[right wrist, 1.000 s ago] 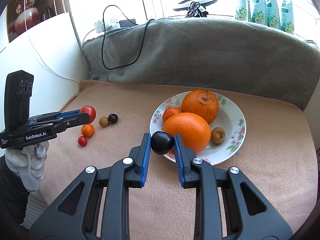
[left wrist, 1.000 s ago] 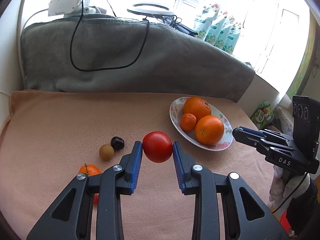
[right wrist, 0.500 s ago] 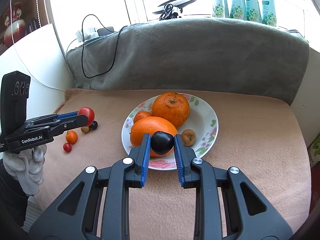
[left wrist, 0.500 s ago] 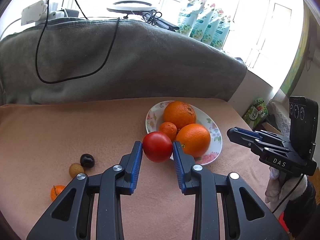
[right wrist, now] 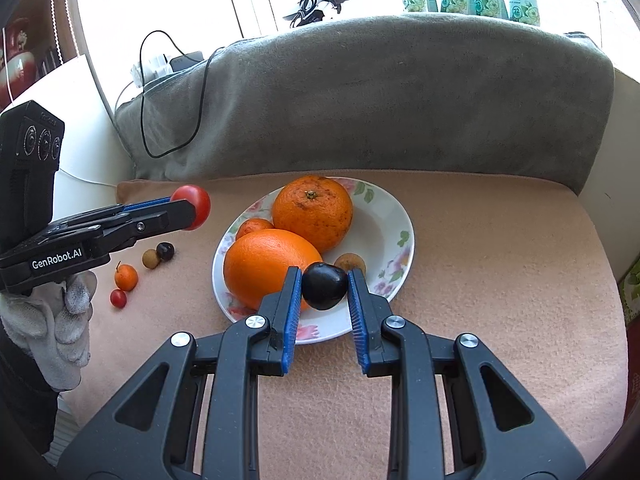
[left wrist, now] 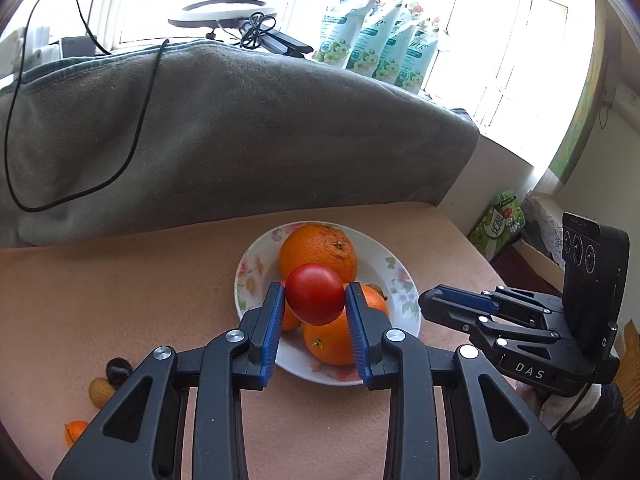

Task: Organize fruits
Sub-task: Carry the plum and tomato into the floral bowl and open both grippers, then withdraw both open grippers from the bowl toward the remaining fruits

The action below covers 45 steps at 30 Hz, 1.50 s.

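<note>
There, tomato [left wrist: 315, 299] between left fingers [left wrist: 269, 330].

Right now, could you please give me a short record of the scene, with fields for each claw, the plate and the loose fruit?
left claw: shut on tomato, held above the near side of the plate
right claw: shut on dark plum, over the plate's near rim
plate: two large oranges, one small orange, one small brown fruit
loose fruit on cloth: small orange, cherry tomato, brown fruit, dark fruit
</note>
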Motion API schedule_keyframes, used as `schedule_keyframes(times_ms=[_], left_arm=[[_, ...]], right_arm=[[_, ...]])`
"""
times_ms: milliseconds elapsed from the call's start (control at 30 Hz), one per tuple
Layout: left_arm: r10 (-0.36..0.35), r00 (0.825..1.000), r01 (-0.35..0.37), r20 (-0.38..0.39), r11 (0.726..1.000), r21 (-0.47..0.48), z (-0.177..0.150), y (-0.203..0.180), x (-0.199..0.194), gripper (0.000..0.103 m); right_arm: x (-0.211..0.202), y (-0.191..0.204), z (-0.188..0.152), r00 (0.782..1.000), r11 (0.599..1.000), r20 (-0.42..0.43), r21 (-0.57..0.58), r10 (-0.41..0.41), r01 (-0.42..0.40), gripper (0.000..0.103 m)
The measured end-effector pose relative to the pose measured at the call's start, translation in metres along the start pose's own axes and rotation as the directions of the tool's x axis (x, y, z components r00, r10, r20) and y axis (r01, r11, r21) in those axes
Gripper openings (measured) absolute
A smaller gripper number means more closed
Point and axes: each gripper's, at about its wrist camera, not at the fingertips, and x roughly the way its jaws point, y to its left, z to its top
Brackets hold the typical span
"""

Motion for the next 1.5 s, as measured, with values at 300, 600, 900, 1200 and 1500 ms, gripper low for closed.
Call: schedule_keyframes(times_ms=[300, 600, 900, 1200, 1500], left_arm=[[-0.024, 1.000, 0.024, -0.018, 1.000, 0.016, 0.013, -0.014, 0.022, 0.030], [-0.034, 0.999, 0.035, -0.039, 0.999, 0.029, 0.019, -0.025, 0.040, 0.030], [-0.038, 0.998, 0.040, -0.049, 0.998, 0.038, 0.021, -0.032, 0.049, 0.030], [-0.034, 0.998, 0.036, -0.045, 0.998, 0.048, 0.023, -0.036, 0.050, 0.031], [-0.019, 0.999, 0.020, -0.026, 0.998, 0.057, 0.026, -0.037, 0.047, 0.053]], right_arm=[[0.011, -0.004, -0.002, 1.000, 1.000, -0.013, 0.013, 0.019, -0.019, 0.024], [0.020, -0.005, -0.003, 0.999, 0.999, -0.025, 0.014, 0.034, -0.034, 0.025], [0.024, -0.005, -0.003, 0.999, 0.999, -0.029, 0.015, 0.040, -0.039, 0.025], [0.025, -0.005, -0.005, 0.999, 0.999, -0.028, 0.009, 0.043, -0.043, 0.025], [0.017, -0.005, -0.004, 0.999, 0.999, 0.003, 0.008, 0.041, -0.041, 0.060]])
